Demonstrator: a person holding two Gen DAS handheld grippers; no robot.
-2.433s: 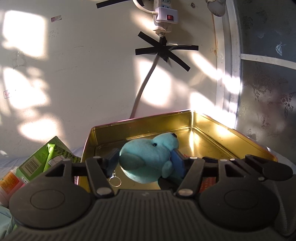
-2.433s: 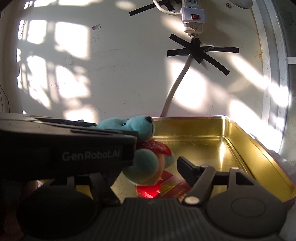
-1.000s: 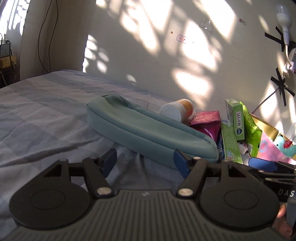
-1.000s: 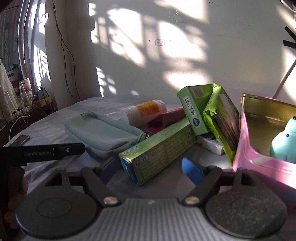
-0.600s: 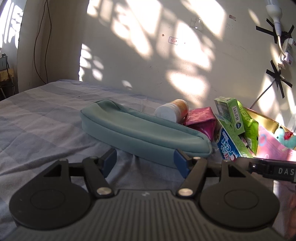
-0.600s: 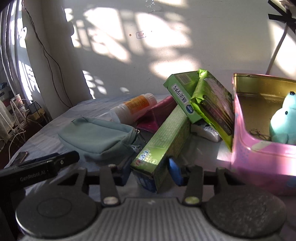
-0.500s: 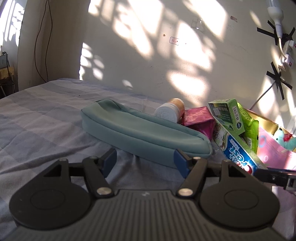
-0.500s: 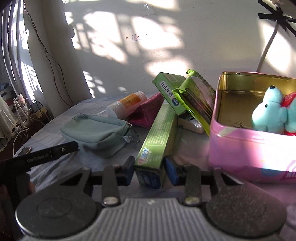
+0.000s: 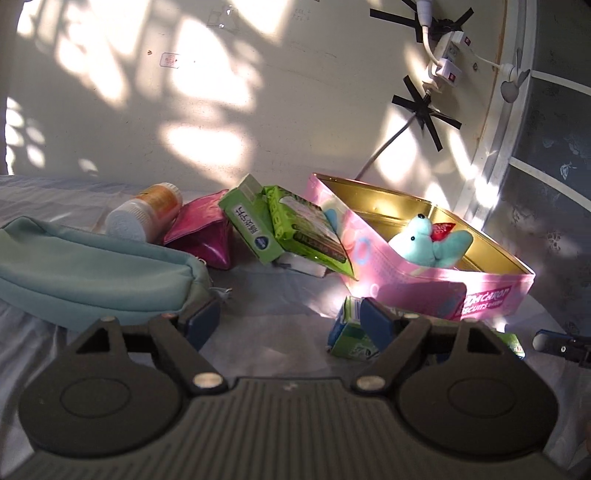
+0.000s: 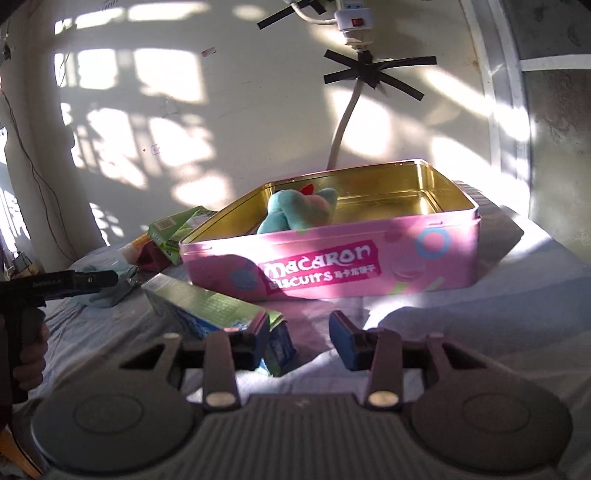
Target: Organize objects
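A pink macaron tin (image 10: 424,258) with a gold inside stands open on the bed and holds a teal plush toy (image 10: 295,212). The tin also shows in the left wrist view (image 9: 491,291), with the toy (image 9: 424,247) in it. A green and blue toothpaste box (image 10: 207,306) lies on the sheet in front of the tin, beside my right gripper's left finger. My right gripper (image 10: 299,341) is open and empty. My left gripper (image 9: 288,319) is open and empty, with the toothpaste box (image 9: 351,336) behind its right finger.
A teal pouch (image 9: 88,277), a white-capped orange bottle (image 9: 144,216), a magenta pouch (image 9: 205,238) and green boxes (image 9: 280,229) lie left of the tin. A wall with a taped power strip (image 10: 354,22) stands behind. The bed sheet (image 10: 498,314) stretches right of the tin.
My right gripper carried the toothpaste box to the front of the tin, then opened and let it go. My left gripper swung right, toward the tin.
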